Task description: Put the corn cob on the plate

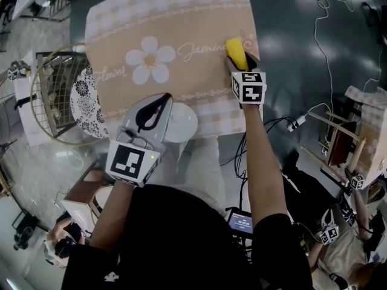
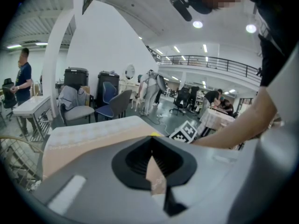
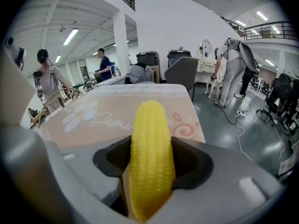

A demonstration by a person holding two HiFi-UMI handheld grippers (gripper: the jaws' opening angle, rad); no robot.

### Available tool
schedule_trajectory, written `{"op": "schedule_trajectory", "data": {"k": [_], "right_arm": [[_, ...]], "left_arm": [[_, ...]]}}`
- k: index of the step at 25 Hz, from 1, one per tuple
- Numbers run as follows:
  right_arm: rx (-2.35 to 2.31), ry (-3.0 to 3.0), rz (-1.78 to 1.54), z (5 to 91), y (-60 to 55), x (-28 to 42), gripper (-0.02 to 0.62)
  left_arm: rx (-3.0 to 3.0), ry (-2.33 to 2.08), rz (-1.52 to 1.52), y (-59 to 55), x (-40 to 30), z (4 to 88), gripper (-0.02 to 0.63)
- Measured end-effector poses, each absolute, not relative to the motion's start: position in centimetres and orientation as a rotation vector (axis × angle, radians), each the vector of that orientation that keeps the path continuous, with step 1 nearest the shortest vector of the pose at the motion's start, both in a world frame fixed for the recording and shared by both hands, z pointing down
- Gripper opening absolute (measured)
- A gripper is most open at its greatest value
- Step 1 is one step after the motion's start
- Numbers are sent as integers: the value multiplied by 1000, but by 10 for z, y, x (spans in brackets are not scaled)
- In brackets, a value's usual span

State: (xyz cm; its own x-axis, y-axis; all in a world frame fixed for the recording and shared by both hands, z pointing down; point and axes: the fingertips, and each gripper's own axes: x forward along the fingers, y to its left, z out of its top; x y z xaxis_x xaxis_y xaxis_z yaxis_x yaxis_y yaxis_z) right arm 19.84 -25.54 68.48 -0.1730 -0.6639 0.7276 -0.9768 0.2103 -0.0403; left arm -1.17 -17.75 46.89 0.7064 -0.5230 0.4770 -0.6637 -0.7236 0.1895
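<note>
Right tool (image 1: 240,64) pinches corn (image 3: 150,157) lengthwise at the right side of the tabletop (image 1: 181,80), a grip that looks fit for carrying. Plate (image 1: 186,125) sits bare at the near edge, well apart from the corn. Left tool (image 1: 151,115) is pressed together and empty, beside the plate and likely just parked.

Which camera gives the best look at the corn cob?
Right gripper view: the corn cob fills the middle, held between the fingers. Head view shows only its end beyond the marker cube; left gripper view, barely a yellow sliver.
</note>
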Motion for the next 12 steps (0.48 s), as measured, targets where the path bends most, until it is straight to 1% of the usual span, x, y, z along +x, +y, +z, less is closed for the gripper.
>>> {"op": "schedule_trajectory", "data": {"k": [8,12], "right_arm": [[1478,-1950,670,668,-252,185,251],[1439,-1967,647,657,-247,173,252]], "left_arm": [[2566,-956,543,-179,-25,467,6],[2539,-980,473,-182,-33,458,6]]}}
